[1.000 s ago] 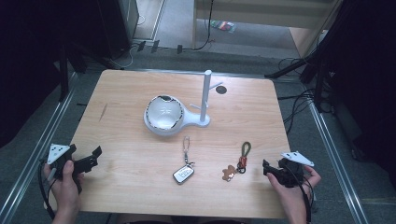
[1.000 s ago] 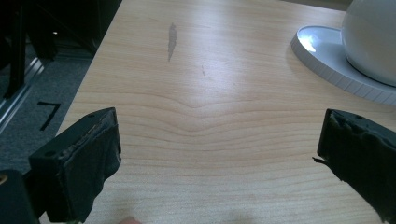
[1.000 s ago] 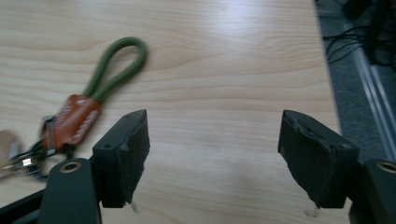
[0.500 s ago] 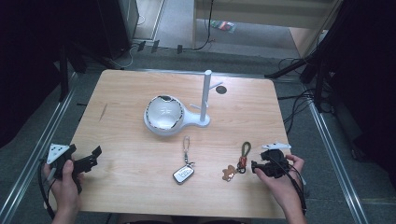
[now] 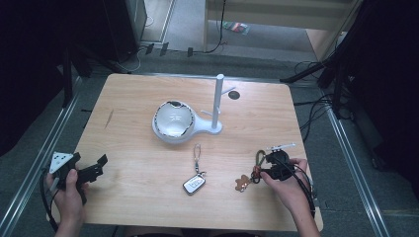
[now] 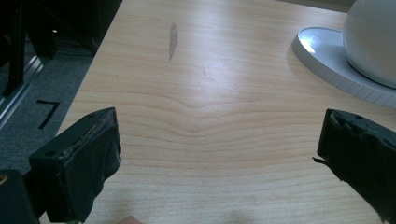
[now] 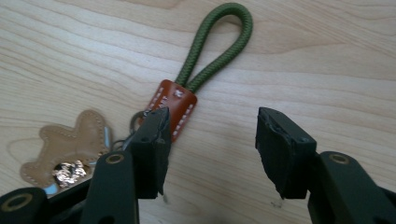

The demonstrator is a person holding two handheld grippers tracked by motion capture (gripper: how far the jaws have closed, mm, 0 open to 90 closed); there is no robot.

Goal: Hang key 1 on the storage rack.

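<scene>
Over the keychain [image 7: 187,88], right gripper [image 7: 210,140] hovers, jaws closing.

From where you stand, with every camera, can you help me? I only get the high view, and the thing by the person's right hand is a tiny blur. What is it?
Observer: A keychain: a green cord loop joined to a stitched reddish-brown leather tab, lying flat on the table.
Operator: Is the right gripper gripping it?
Observer: No. The right gripper has just been closing, but its jaws stand apart; one pad is at the tab's edge and bare wood lies between them.
Operator: Anything else on that keychain?
Observer: A tan leather charm shaped like a small figure hangs from its metal ring.
</scene>
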